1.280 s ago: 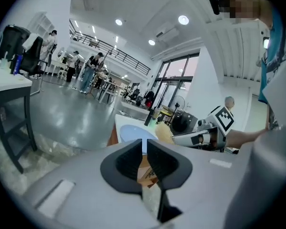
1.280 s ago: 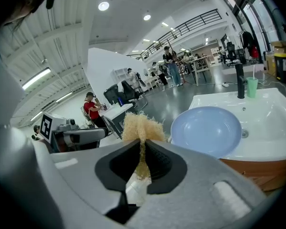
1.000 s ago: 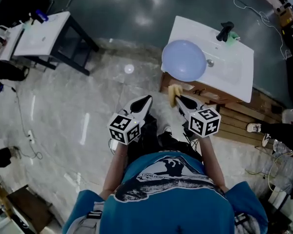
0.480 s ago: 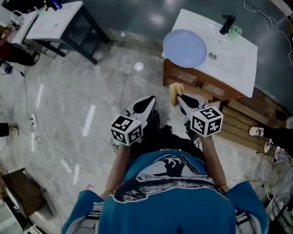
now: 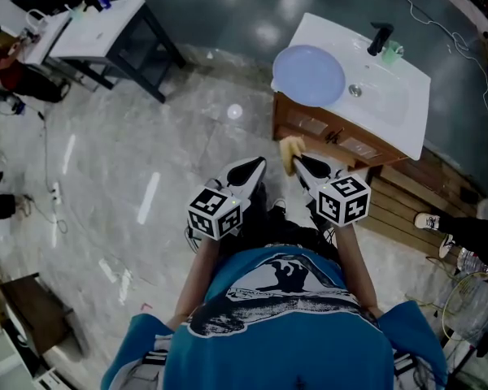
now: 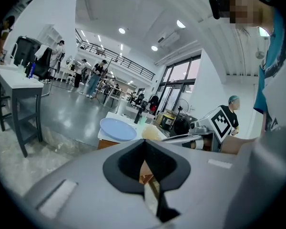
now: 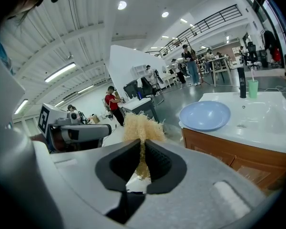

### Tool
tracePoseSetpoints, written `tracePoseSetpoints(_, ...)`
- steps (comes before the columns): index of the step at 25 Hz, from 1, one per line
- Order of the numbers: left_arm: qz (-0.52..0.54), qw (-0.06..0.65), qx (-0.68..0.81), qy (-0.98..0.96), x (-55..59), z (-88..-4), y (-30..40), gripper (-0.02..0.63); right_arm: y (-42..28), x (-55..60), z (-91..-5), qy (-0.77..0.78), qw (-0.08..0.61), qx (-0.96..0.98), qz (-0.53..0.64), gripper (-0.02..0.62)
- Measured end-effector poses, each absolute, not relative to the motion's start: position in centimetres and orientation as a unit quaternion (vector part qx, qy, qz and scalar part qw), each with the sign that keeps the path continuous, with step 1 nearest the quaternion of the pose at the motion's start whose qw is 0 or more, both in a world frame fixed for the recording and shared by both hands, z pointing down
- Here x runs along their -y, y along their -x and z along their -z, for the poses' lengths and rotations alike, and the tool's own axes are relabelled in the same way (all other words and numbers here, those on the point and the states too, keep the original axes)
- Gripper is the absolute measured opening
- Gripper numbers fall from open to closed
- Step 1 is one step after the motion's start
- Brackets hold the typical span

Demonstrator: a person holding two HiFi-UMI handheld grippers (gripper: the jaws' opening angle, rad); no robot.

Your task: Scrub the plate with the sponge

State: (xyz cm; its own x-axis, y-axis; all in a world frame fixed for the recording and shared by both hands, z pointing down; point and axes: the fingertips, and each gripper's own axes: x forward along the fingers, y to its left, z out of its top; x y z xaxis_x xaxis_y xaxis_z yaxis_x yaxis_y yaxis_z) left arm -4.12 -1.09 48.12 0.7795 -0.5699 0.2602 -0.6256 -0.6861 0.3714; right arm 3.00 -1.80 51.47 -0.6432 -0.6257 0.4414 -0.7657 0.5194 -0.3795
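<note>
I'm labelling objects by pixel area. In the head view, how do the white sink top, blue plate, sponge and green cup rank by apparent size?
1. white sink top
2. blue plate
3. sponge and green cup: both small and alike; the sponge is nearer the camera, so unranked.

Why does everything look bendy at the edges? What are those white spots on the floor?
Both gripper views: wide-angle lens bends the ribbed white ceiling and blackens corners. Head view: white spots are glare on the glossy grey floor; the pale blue round plate looks sharp.
</note>
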Motion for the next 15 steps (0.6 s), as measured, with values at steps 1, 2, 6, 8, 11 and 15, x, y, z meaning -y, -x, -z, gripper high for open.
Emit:
tracePoseSetpoints(1, -0.061, 0.224, 0.326, -0.917, 1.10, -48.02, 4.05, 0.012, -2.98, 1.80, -51.44, -0.403, 0.126, 0.863, -0.279, 0.028)
tracePoseSetpoints(2, -0.060, 0.223, 0.325, -0.917, 1.11, -47.95, 4.00, 0.012, -2.98, 1.81, -51.40, -0.403, 0.126, 0.863, -0.279, 0.028)
tracePoseSetpoints(6, -0.061, 0.221, 0.324, -0.918, 1.11, -47.95, 3.91, 0.012, -3.03, 1.81, -51.36, -0.404, 0.128, 0.863, -0.277, 0.028)
tracePoseSetpoints(8, -0.062, 0.221, 0.321, -0.919, 1.06, -47.94, 3.85, 0.012, -2.95, 1.80, -51.32, -0.404, 0.128, 0.863, -0.276, 0.028)
tracePoseSetpoints(11, -0.063, 0.221, 0.319, -0.920, 1.03, -48.03, 3.76, 0.012, -2.78, 1.93, -51.29, -0.402, 0.127, 0.864, -0.275, 0.028)
tracePoseSetpoints(15, -0.065, 0.221, 0.316, -0.920, 0.92, -48.30, 3.81, 0.012, -2.48, 2.10, -51.28, -0.401, 0.125, 0.866, -0.273, 0.028)
